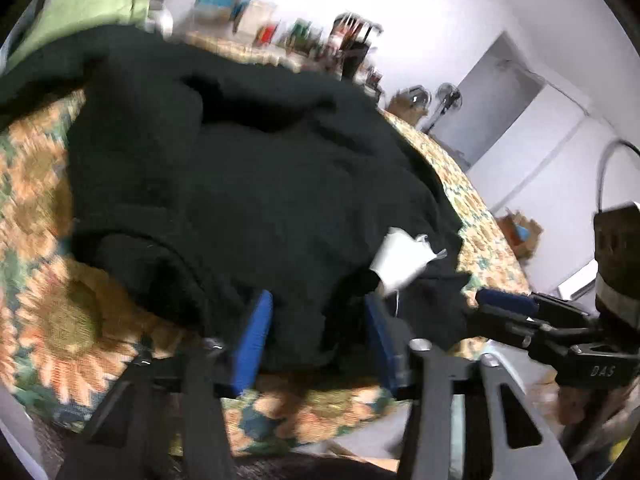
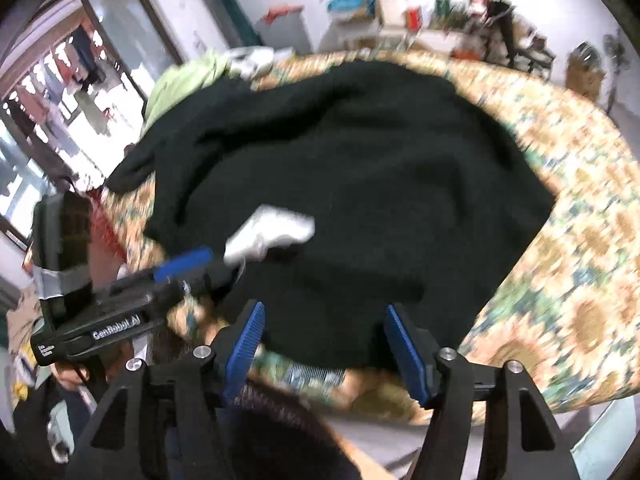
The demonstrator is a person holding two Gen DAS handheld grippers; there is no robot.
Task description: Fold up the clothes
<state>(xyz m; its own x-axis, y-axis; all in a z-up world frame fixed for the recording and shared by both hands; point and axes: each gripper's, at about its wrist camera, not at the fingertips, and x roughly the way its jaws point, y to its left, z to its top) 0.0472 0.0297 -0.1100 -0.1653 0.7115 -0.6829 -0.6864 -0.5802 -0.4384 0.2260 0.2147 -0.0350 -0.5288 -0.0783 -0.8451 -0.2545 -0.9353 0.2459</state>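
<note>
A black garment [image 1: 248, 168] lies spread and rumpled on a bed with a sunflower-print cover [image 1: 48, 308]. A white care label [image 1: 396, 258] sticks out near its near edge. My left gripper [image 1: 318, 320] is open, its blue pads on either side of the garment's near hem. My right gripper [image 2: 324, 332] is open too, its pads straddling the near hem of the garment [image 2: 360, 168]. In the right wrist view the left gripper [image 2: 188, 260] reaches in by the label [image 2: 272, 230]. In the left wrist view the right gripper [image 1: 504, 300] sits at the right.
A light green garment [image 1: 84, 12] lies at the bed's far corner, also in the right wrist view [image 2: 184, 76]. Cluttered shelves [image 2: 400, 12] and fans [image 1: 448, 96] stand behind the bed. A glass door [image 2: 60, 92] is to the left. The bed edge [image 2: 560, 368] is near.
</note>
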